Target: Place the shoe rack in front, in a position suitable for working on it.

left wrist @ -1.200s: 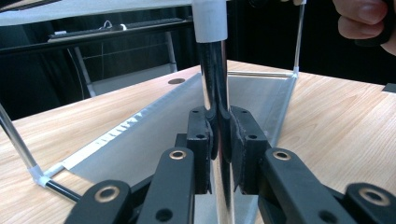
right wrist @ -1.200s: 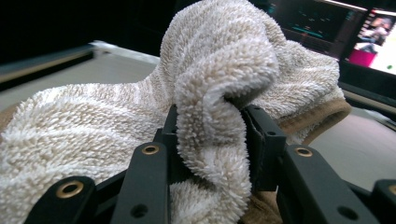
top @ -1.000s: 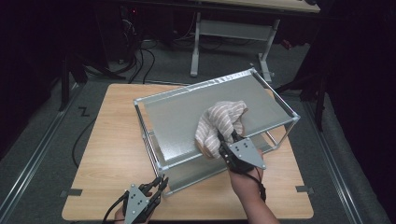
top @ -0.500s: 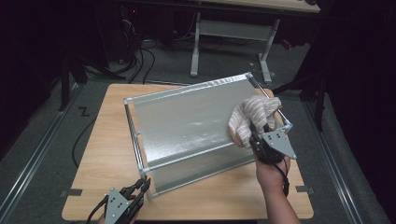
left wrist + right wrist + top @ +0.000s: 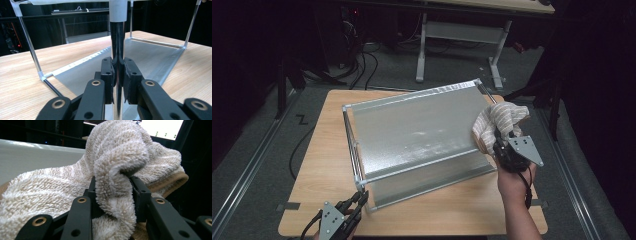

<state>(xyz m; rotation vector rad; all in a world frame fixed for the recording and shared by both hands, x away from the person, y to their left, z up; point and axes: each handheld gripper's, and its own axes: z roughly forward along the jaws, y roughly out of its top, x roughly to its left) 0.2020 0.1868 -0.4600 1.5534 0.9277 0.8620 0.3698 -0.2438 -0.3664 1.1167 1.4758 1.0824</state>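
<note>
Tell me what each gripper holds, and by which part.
The left gripper clamps a dark upright corner post of the metal rack. The right gripper pinches a bunched fold of the striped towel.

A large metal shelf (image 5: 417, 135) covers most of the wooden table (image 5: 319, 150), blocking its middle. Bare tabletop stays passable along the left side and the near edge. A striped towel (image 5: 497, 122) crowds the shelf's right end.
</note>
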